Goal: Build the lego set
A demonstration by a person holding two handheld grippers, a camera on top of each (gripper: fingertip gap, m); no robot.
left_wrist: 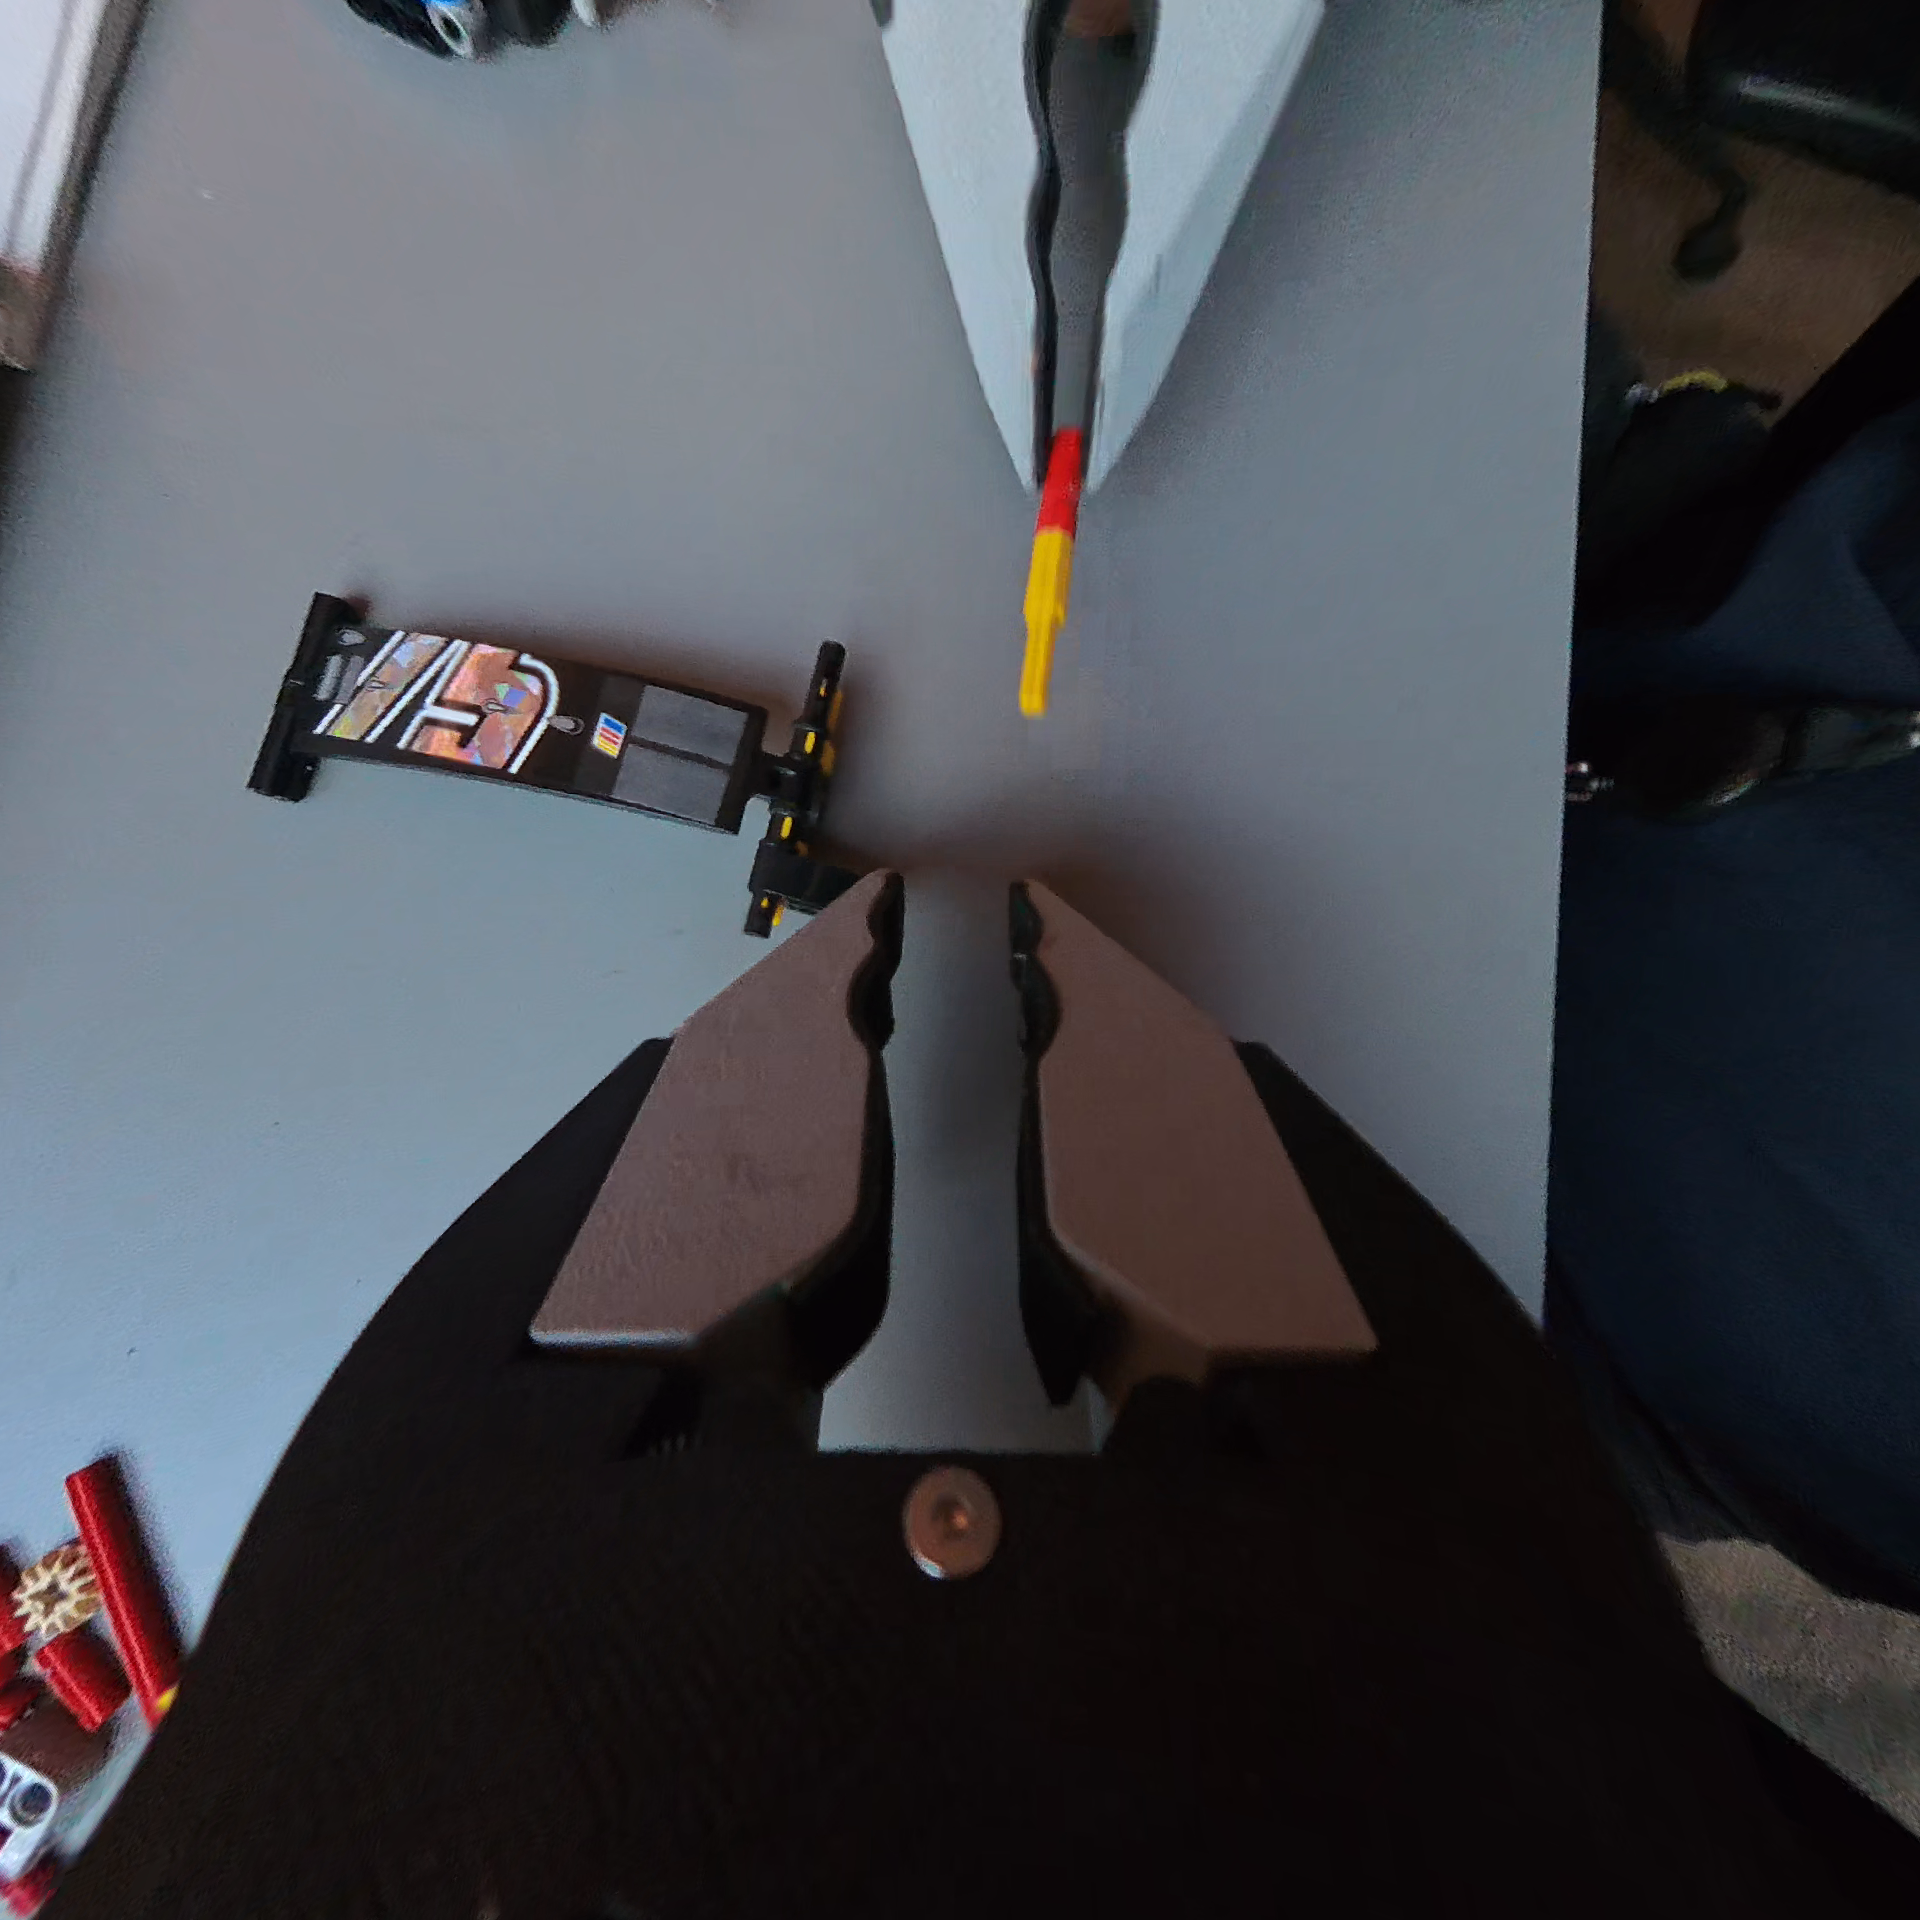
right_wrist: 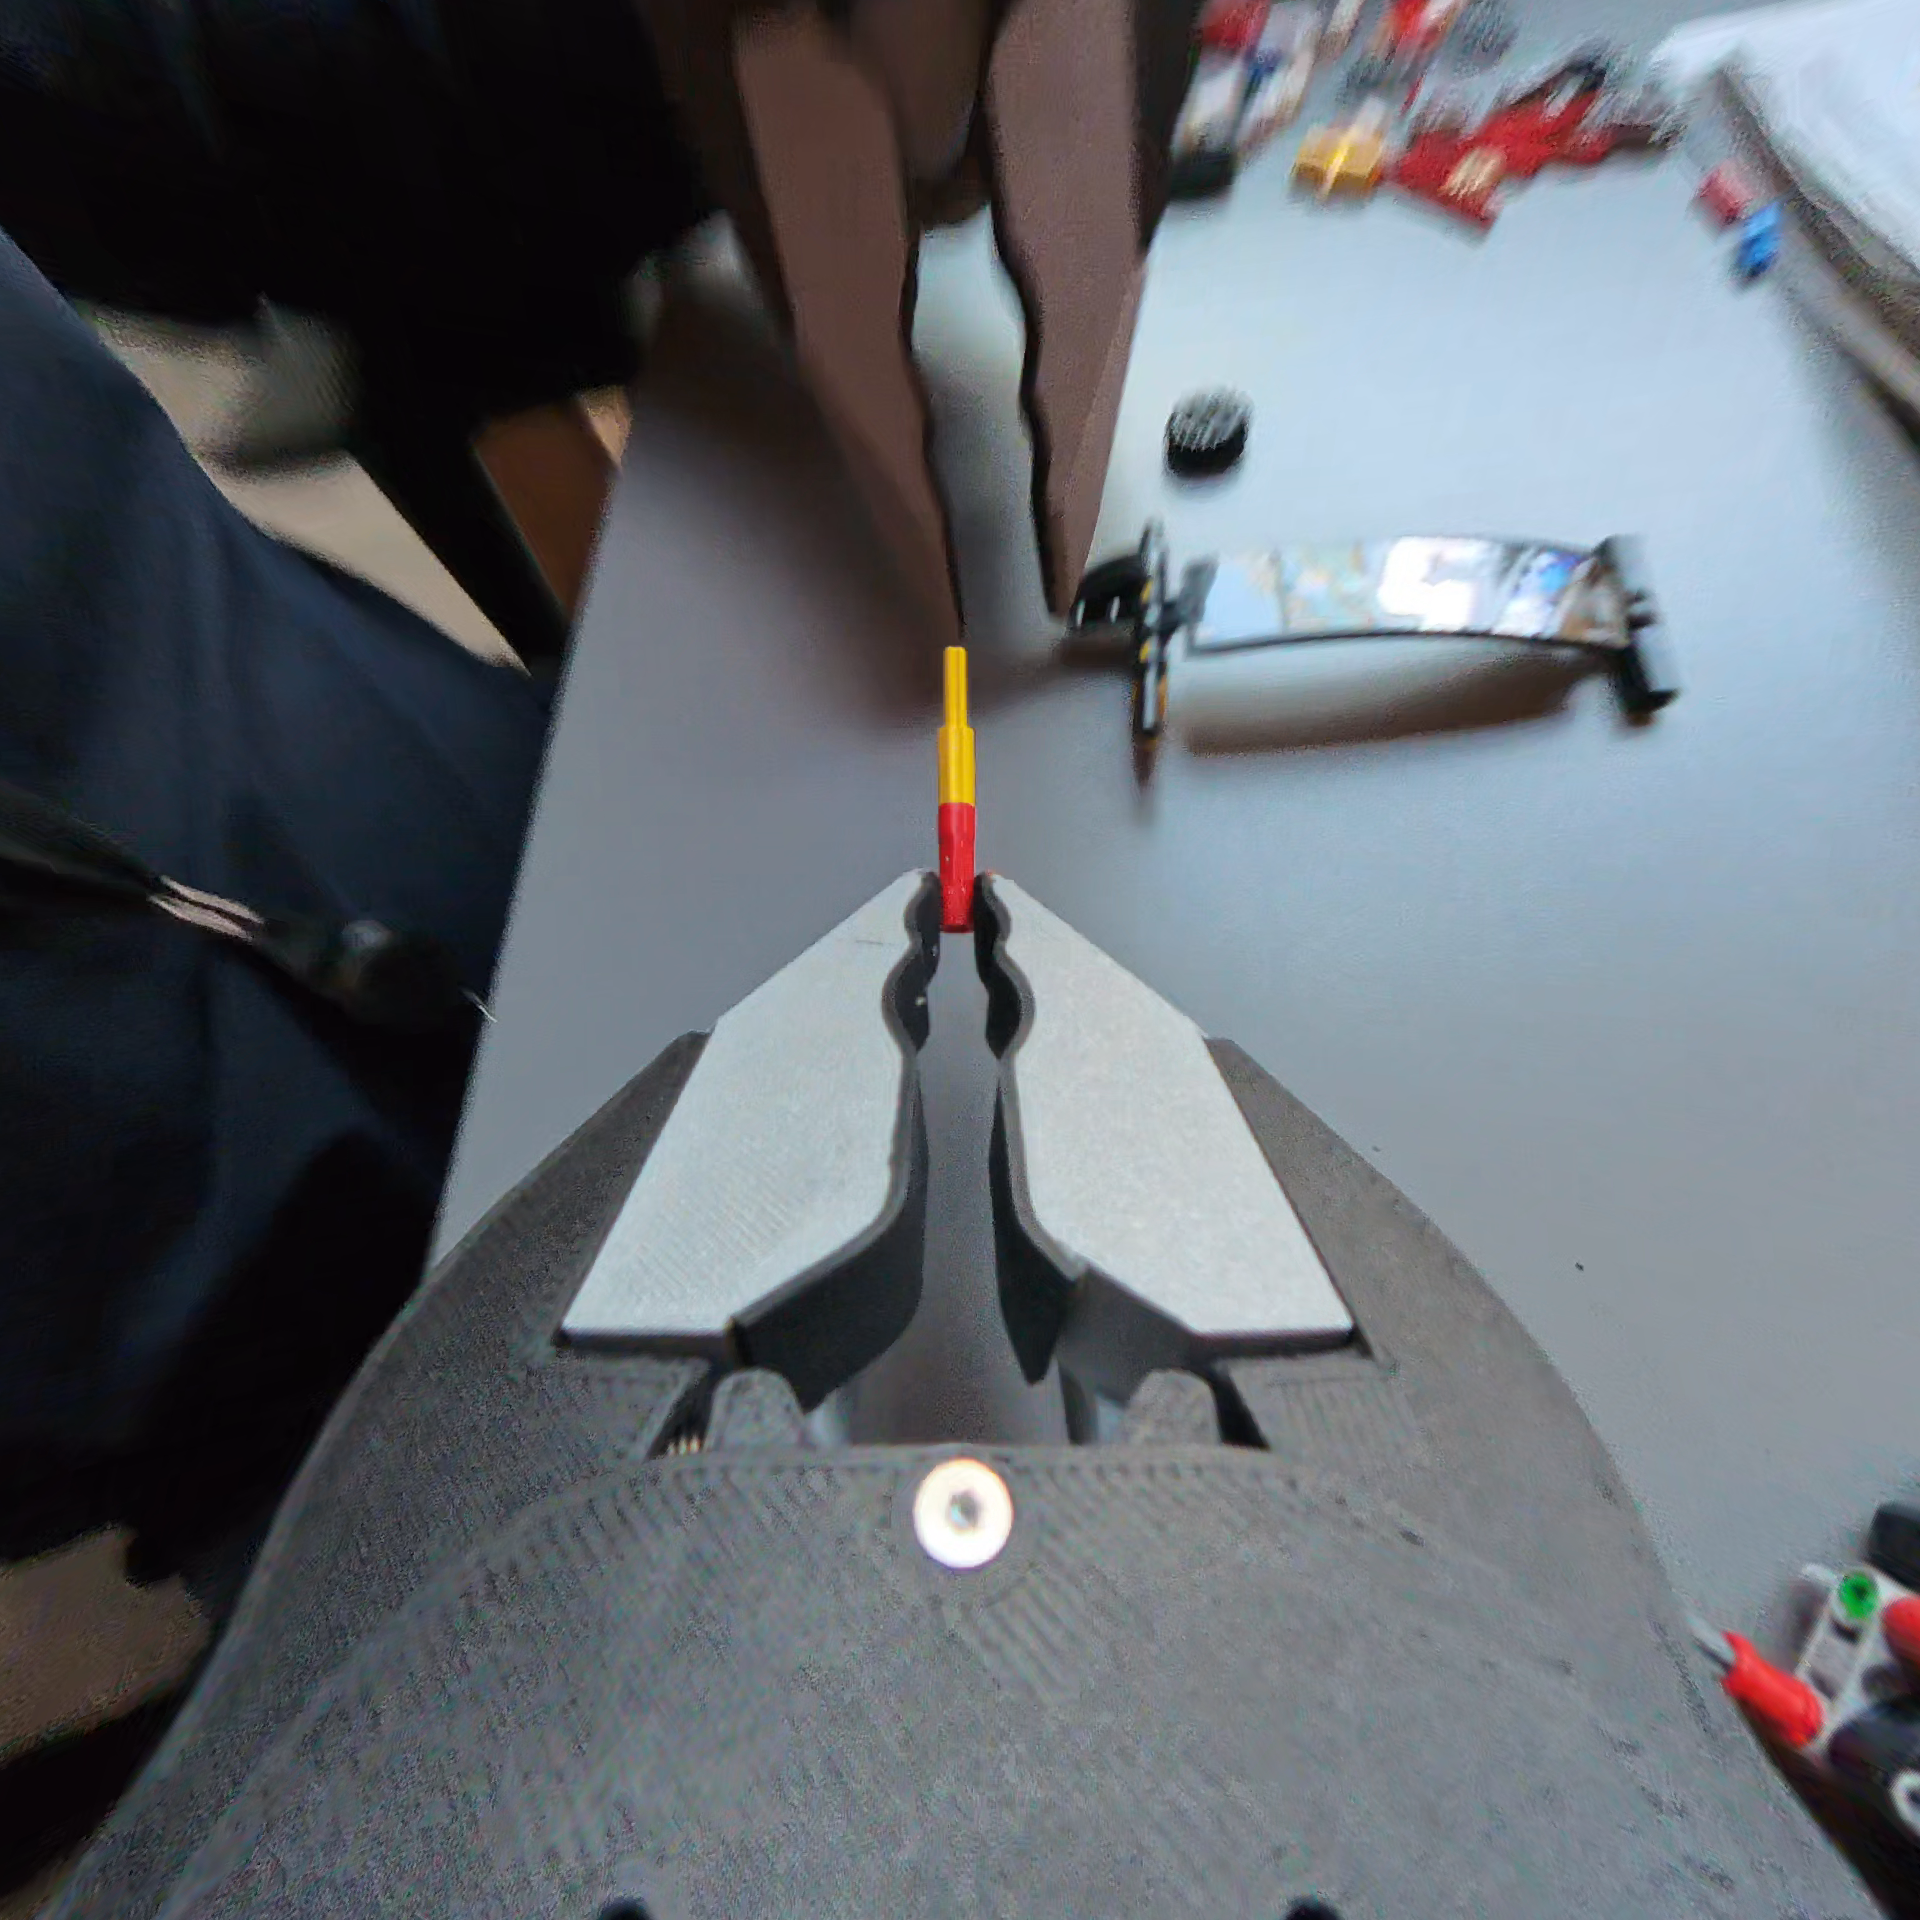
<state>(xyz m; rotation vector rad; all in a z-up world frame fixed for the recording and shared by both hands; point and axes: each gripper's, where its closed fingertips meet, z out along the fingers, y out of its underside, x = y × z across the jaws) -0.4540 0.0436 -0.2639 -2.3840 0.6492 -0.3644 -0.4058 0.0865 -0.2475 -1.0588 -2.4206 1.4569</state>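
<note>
My right gripper (right_wrist: 957, 902) is shut on the red end of a thin red and yellow rod (right_wrist: 956, 790), which points forward above the grey table (right_wrist: 1403, 987). The rod also shows in the left wrist view (left_wrist: 1047, 582), held by the right gripper (left_wrist: 1060, 457). My left gripper (left_wrist: 956, 894) is open with nothing between its fingers; it faces the rod's yellow tip and shows in the right wrist view (right_wrist: 1003, 613). A black wing panel with a shiny sticker (left_wrist: 520, 712) lies flat just left of my left gripper; it also shows in the right wrist view (right_wrist: 1392, 608).
Red pieces and a tan gear (left_wrist: 73, 1621) lie at the lower left. A black round piece (right_wrist: 1205, 431) and scattered red, yellow and blue parts (right_wrist: 1455, 135) lie farther off. The table edge (left_wrist: 1564, 831) runs on the right, with a person's dark clothing (right_wrist: 208, 727) beyond it. The grippers' ends are close to 8 centimetres from one another. From my left tips it is roughly 6 centimetres to the black round piece (right_wrist: 1205, 431); from my right, 15 centimetres.
</note>
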